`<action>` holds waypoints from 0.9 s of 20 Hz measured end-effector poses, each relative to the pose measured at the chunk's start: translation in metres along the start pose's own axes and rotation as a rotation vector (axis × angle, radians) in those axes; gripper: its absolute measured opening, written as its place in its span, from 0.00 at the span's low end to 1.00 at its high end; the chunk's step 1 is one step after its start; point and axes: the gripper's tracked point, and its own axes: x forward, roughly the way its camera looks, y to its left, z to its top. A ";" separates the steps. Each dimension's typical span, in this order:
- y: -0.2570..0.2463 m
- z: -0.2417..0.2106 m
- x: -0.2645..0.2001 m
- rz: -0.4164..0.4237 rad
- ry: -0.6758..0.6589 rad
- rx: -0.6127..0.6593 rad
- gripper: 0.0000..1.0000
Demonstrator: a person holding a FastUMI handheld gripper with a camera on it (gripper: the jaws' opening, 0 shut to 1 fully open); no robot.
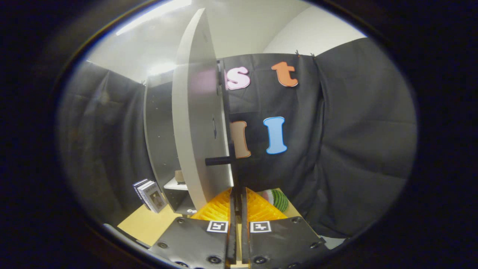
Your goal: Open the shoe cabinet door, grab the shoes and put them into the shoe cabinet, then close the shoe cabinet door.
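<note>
The white shoe cabinet (158, 127) stands just ahead, and its door (199, 123) is swung open so I see it almost edge-on. A long black handle bar (227, 112) runs down the door's free edge, joined by a short black peg (218, 161). My gripper (238, 192) is shut on the lower end of that bar, with the fingers (232, 213) nearly touching. A green-striped, pink-and-white rounded thing (277, 200), perhaps a slipper, lies just beyond the fingers to the right. Inside the cabinet a small brown item (180, 175) sits on a white shelf (175, 184).
A yellow ribbed object (216, 213) lies under the fingers on the wooden table (149, 224). A few books (150, 195) lean against the cabinet's left side. Black cloth walls enclose the back and right.
</note>
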 end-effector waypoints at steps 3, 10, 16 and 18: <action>0.002 0.007 -0.004 0.044 -0.019 -0.027 0.07; 0.010 0.006 -0.034 0.057 -0.025 -0.054 0.07; 0.068 -0.027 -0.055 0.080 -0.012 -0.115 0.08; 0.094 -0.043 -0.053 0.073 -0.001 -0.131 0.07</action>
